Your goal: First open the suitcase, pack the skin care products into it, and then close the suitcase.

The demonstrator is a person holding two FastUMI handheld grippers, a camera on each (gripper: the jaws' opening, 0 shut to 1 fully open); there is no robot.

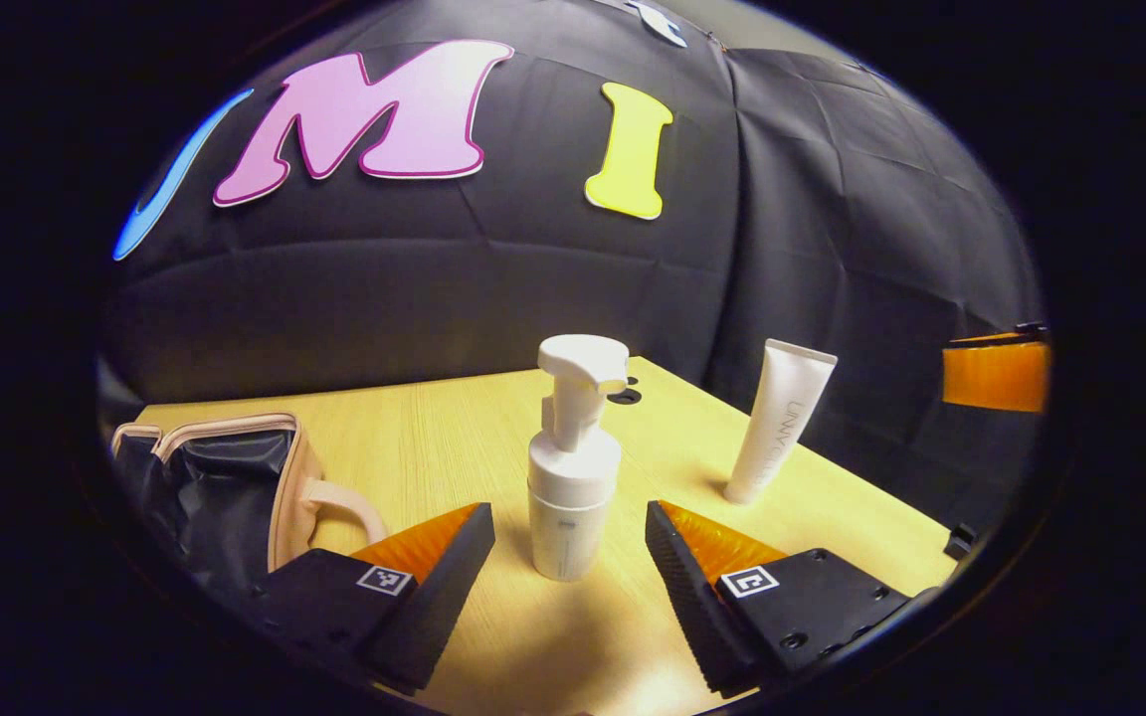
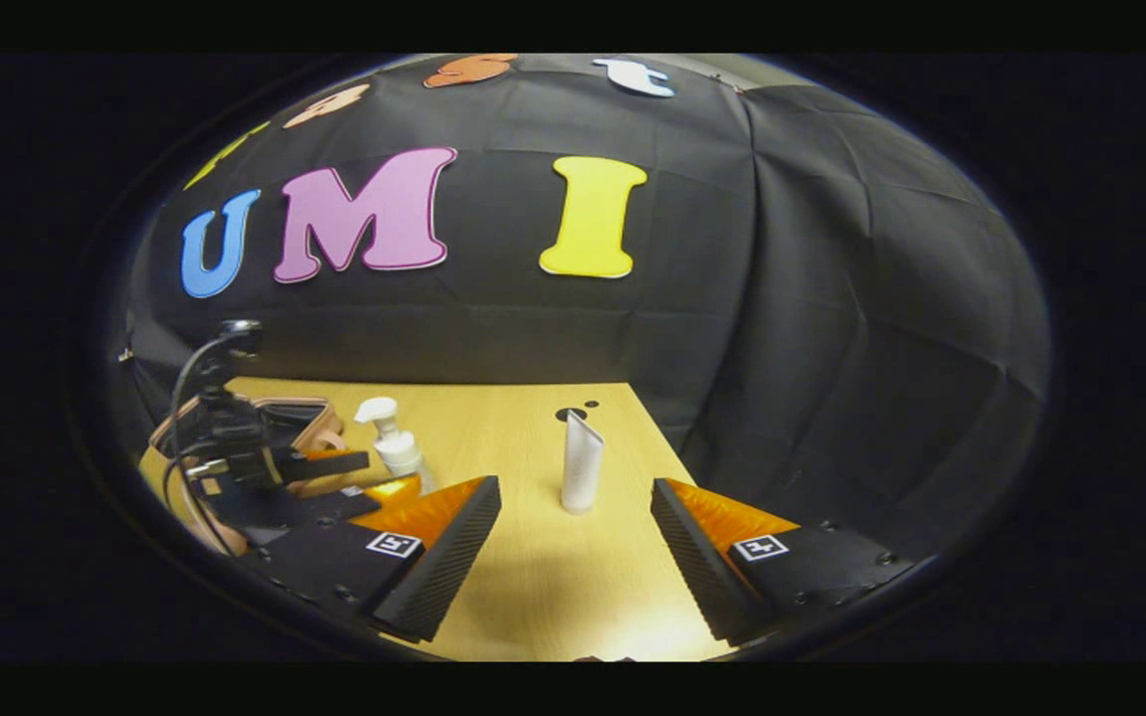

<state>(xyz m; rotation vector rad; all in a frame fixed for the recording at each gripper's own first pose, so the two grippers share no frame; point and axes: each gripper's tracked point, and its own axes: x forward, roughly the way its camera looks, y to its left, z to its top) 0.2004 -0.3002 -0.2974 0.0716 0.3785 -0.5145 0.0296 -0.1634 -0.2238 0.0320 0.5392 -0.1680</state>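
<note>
Suitcase [image 1: 235,477] lies open at the table's [image 1: 454,438] left edge, ready for packing. Left tool [image 1: 570,542] gapes wide around the pump bottle [image 1: 573,487]. Right tool [image 2: 576,542] gapes empty facing the tube [image 2: 581,462].

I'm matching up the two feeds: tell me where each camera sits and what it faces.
Left gripper view: rides the left gripper, facing the pump bottle between its open fingers.
Right gripper view: rides the right gripper, facing the tube; the left gripper shows farther off.
Shared: bottle, tube, suitcase, table.
</note>
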